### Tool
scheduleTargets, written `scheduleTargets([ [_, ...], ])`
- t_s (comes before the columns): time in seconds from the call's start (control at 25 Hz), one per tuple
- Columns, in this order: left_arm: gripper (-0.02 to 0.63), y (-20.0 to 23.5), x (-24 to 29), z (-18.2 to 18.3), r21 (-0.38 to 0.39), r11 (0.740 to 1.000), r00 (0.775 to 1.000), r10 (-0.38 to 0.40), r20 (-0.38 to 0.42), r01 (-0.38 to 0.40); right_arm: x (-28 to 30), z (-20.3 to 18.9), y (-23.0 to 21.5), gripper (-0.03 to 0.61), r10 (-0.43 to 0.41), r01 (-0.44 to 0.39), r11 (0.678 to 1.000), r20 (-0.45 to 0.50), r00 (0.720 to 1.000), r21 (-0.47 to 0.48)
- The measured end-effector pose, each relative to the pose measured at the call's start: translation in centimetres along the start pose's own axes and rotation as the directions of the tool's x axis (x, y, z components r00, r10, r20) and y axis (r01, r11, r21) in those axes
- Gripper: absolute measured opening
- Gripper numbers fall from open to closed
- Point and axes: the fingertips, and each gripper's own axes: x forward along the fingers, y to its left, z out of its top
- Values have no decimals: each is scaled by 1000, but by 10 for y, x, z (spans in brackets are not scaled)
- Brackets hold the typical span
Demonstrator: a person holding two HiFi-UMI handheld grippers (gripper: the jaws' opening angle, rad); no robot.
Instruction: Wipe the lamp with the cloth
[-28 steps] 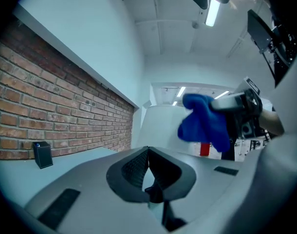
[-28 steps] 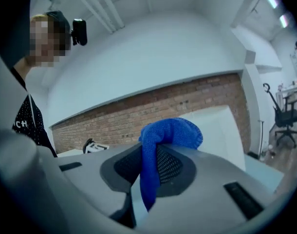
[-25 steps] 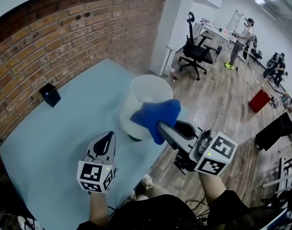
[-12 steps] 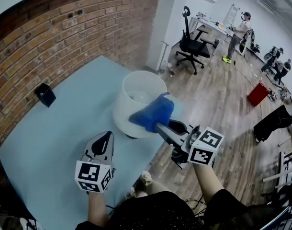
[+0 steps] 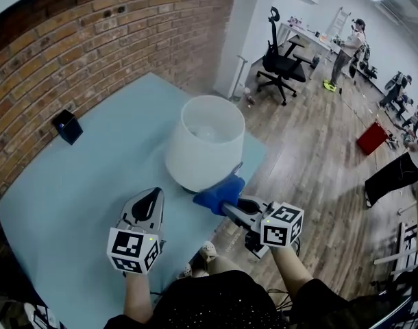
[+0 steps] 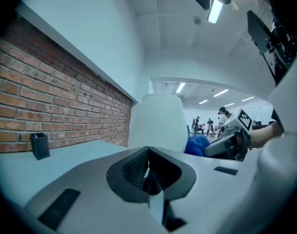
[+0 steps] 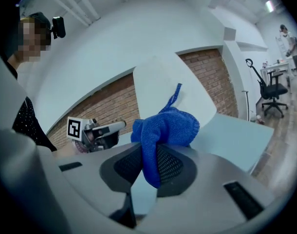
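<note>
**Right gripper** [image 7: 148,165]: jaws clamped on a fold of the cloth [image 7: 164,126]. A tail of cloth hangs below the pads and the bunched bulk stands out past the tips.

**Cloth**: blue, knitted, wadded. In the head view it sits at the lower near-right rim of the lamp's shade, pressed against it or just beside it. Actual contact can't be confirmed.

**Left gripper** [image 6: 148,165]: jaws together, with nothing between them. It is held over the table on the near left, pointing towards the lamp but well short of it. It takes no part in the wipe.

**Lamp** [image 5: 205,142]: white drum shade, upright, near the table's right edge. The base is mostly hidden under the shade.

**Table** [image 5: 72,184]: pale blue top.

**Black box** [image 5: 67,126]: far left, near the brick wall [image 5: 92,40].

**Beyond**: office chair [image 5: 280,67] on a wood floor, with people at the far right.

**Task status (judged)**: wiping is under way at the bottom edge of the shade's near-right side. The shade shows no marks to tell which parts are already cleaned. The far side, left side, top rim and base probably remain.
</note>
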Motion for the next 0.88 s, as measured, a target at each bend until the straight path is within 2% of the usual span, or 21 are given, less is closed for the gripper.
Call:
scheduleTargets([
  [0.12, 9, 0, -1, -4, -3, 1000, 1000, 10, -3, -10, 9, -46, 13, 60, 33, -30, 999, -96, 995, 32],
  [0.2, 9, 1, -1, -10, 6, 1000, 1000, 22, -10, -22, 21, -67, 22, 59, 62, -57, 997, -115, 991, 47],
  [0.28, 9, 3, -1, -20, 41, 999, 999, 36, -24, -35, 37, -74, 28, 60, 77, -74, 996, -71, 995, 42],
  [0.36, 9, 6, 0, -31, 81, 996, 998, 51, -31, -49, 52, -71, 27, 60, 62, -62, 998, 14, 998, 7],
  [0.48, 9, 11, 0, -44, 83, 994, 997, 71, -30, -68, 76, -57, 15, 59, -9, 25, 989, 109, 994, -143],
  [0.56, 9, 15, -1, -53, 75, 994, 996, 84, -37, -81, 90, -47, 5, 60, -52, 101, 947, 164, 985, -304],
  [0.64, 9, 16, -2, -60, 81, 993, 995, 92, -49, -88, 100, -36, -4, 59, -73, 167, 887, 226, 971, -431],
  [0.8, 9, 21, -1, -72, 77, 991, 992, 113, -54, -109, 115, -19, -26, 59, -144, 292, 784, 298, 944, -548],
  [0.88, 9, 24, 1, -72, 66, 991, 991, 124, -51, -121, 122, -11, -36, 60, -177, 344, 747, 329, 928, -569],
])
